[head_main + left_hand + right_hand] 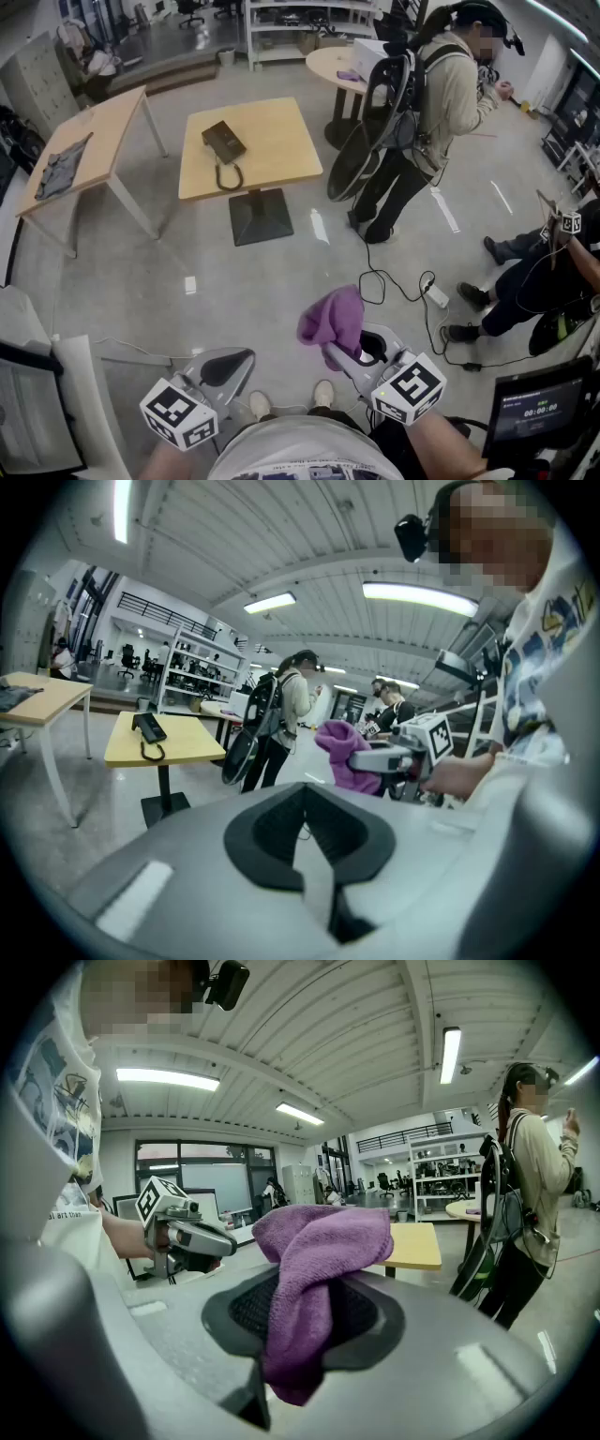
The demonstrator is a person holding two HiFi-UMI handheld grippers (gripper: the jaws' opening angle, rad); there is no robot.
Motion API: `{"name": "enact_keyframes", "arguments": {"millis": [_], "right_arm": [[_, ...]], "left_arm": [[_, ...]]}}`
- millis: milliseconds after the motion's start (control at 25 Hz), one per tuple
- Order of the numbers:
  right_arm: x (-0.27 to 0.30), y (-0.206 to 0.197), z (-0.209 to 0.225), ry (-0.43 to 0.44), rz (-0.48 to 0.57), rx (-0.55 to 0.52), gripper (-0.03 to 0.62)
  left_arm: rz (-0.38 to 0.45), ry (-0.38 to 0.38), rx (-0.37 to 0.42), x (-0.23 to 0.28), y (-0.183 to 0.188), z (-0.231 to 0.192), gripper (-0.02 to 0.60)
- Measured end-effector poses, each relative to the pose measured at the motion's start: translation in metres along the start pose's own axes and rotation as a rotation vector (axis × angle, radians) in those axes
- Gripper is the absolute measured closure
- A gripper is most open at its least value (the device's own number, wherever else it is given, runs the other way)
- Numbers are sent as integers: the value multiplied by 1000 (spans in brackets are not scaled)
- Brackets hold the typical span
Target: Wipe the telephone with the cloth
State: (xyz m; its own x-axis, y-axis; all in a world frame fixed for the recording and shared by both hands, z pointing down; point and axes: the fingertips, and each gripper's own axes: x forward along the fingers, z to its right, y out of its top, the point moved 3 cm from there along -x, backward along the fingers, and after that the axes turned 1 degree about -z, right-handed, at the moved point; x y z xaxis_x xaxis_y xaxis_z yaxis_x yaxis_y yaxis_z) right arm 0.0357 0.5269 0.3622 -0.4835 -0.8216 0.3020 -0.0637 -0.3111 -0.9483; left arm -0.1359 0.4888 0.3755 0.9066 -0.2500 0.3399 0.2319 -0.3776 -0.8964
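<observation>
A black telephone (223, 142) with a coiled cord lies on a square yellow table (272, 141) across the room, far from both grippers. Low in the head view, my right gripper (342, 352) is shut on a purple cloth (333, 319), which bunches above its jaws. The right gripper view shows the cloth (314, 1279) pinched between the jaws and hanging over them. My left gripper (220, 367) is shut with nothing in it. In the left gripper view, the telephone (148, 727) is small at the left. The cloth (342, 752) is at mid frame.
A person with a backpack (422, 122) stands right of the yellow table. Another person (544, 281) sits at the far right. A power strip and cables (436, 295) lie on the floor. A wooden table with a grey cloth (61, 169) stands at the left.
</observation>
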Motion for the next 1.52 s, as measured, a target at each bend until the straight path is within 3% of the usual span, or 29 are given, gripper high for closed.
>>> {"name": "enact_keyframes", "arguments": {"millis": [320, 760, 1080, 1240, 1520], "right_arm": [[-9, -9, 5, 26, -14, -18, 479], [-32, -16, 35, 91, -36, -44, 479], [-36, -18, 44, 143, -29, -37, 479], [-39, -24, 53, 135, -36, -26, 479], [-17, -17, 73, 95, -53, -13, 479]], "left_arm": [[7, 22, 8, 8, 0, 11, 577], [18, 73, -42, 42, 11, 33, 575], [-25, 106, 4, 59, 16, 49, 577], [-34, 104, -5, 69, 13, 48, 577], [22, 82, -47, 75, 29, 15, 577]]}}
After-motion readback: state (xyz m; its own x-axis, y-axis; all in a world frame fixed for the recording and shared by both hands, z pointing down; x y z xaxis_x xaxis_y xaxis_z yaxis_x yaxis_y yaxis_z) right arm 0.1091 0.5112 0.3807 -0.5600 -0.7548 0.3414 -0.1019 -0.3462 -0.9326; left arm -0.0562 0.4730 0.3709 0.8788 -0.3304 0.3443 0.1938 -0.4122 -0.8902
